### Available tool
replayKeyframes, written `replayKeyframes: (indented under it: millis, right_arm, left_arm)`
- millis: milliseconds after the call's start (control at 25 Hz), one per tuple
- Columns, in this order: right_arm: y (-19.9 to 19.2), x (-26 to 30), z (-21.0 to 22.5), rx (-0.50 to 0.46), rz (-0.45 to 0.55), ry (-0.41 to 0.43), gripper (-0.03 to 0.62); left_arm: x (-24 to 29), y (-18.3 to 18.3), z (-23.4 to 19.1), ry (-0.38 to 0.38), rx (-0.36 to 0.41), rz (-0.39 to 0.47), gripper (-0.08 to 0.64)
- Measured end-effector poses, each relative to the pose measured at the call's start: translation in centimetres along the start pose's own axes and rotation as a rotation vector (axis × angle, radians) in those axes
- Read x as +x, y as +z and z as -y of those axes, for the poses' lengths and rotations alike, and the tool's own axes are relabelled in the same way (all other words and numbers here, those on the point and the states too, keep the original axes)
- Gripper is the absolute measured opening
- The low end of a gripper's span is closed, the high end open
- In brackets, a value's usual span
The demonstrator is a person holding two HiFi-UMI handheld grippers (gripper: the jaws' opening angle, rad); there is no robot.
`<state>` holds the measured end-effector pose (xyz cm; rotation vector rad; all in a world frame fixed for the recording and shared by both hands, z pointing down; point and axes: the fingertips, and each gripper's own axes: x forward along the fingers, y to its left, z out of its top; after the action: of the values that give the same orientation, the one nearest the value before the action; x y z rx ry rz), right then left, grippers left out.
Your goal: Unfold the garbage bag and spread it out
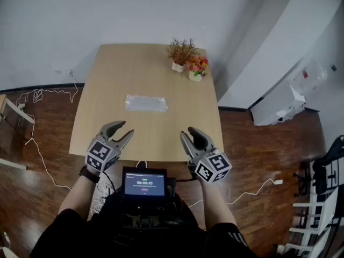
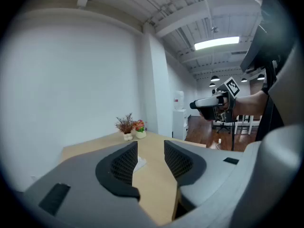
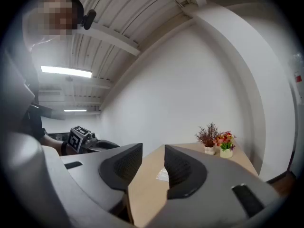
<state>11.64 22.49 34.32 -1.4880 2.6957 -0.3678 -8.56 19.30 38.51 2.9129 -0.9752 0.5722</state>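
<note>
Hovering low in frame, left gripper (image 1: 124,129) and right gripper (image 1: 188,132) are open and empty; next, probably reaching the still-folded garbage bag (image 1: 146,102) mid-frame.

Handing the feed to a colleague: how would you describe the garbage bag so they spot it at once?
Find the light wooden table in front of the person. Near its middle lies the garbage bag, folded into a flat strip. It is pale translucent plastic, unlike the two flower pots standing at the far right corner.

Head camera looks steeply down; all views share the table (image 1: 150,74)
</note>
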Motion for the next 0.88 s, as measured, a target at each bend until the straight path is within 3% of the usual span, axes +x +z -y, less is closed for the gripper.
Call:
replayKeyframes:
  millis: [360,520,880]
  right_arm:
    - [1.8,2.4,2.3,-0.032,0.008,-0.018,0.152]
    - [2.3,4.0,3.9,-0.049,-0.004,-0.031,0.147]
    - [2.0,8.8,8.0,-0.067,-0.047,-0.075,0.146]
  left_arm:
    - [4.7,2.2,-2.6,-0.027,0.078,-0.001,0.172]
    - [7.8,2.7,-3.4,-0.065,0.072,-0.01,0.172]
    - [15.4,0.9,-6.4,-0.135,0.081,-0.096,0.169]
